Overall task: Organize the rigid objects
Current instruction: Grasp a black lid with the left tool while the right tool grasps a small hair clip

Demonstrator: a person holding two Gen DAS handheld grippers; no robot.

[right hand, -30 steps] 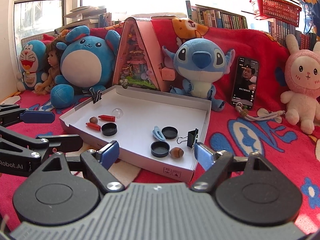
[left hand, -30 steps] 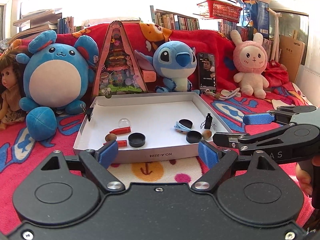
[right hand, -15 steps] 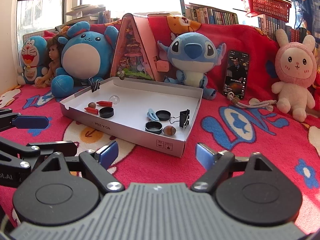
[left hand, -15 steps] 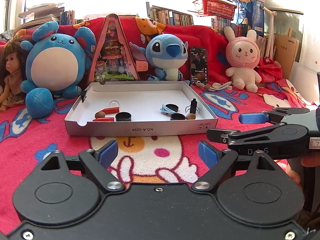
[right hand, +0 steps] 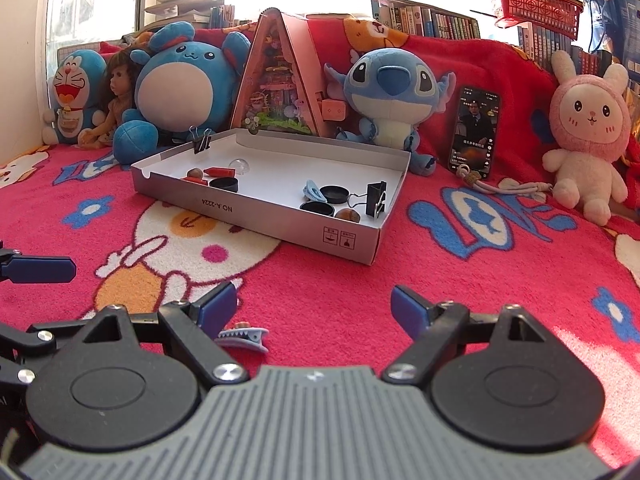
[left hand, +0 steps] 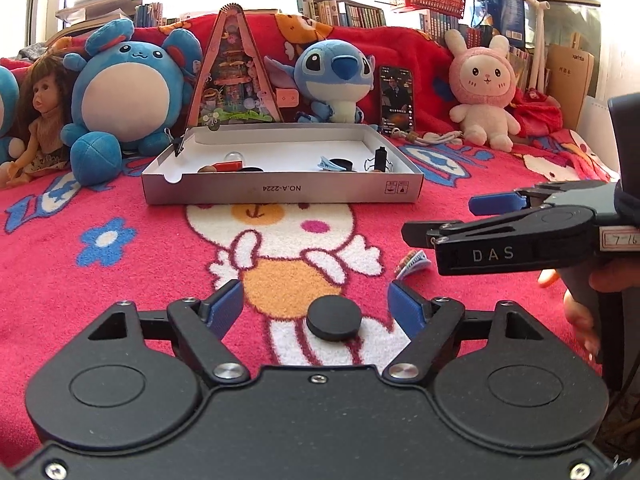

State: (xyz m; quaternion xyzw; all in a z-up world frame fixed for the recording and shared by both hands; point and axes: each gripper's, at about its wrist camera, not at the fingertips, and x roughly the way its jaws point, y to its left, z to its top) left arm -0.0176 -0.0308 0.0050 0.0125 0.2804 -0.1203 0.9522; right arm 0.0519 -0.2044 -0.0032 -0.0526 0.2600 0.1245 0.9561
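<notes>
**Two small pieces on the blanket are to be picked up for the box**

On the left, the left gripper (left hand: 316, 306) is held low over the red blanket (left hand: 120, 280). A black round cap (left hand: 334, 317) lies flat between its blue pads, which do not touch it yet; the jaws are closing at this moment. For a good grip, the cap should be kept in the middle of the gap, so that both pads meet its edge together. The cap is low and flat, so the pads should be brought down almost to the fabric, otherwise it may slip out or be pushed away.

Further to the right, a blue hair clip (right hand: 243, 336) lies on the blanket just beside the left pad of the right gripper (right hand: 316, 308), not between the pads. This gripper stands wide open and holds nothing. It should be shifted a little to the left before it is closed, so that the clip is taken across its body.

Behind both, well apart, stands the white cardboard box (right hand: 360, 240), where similar caps, a clip and binder clips are already collected. It is probably the place for both pieces.
</notes>
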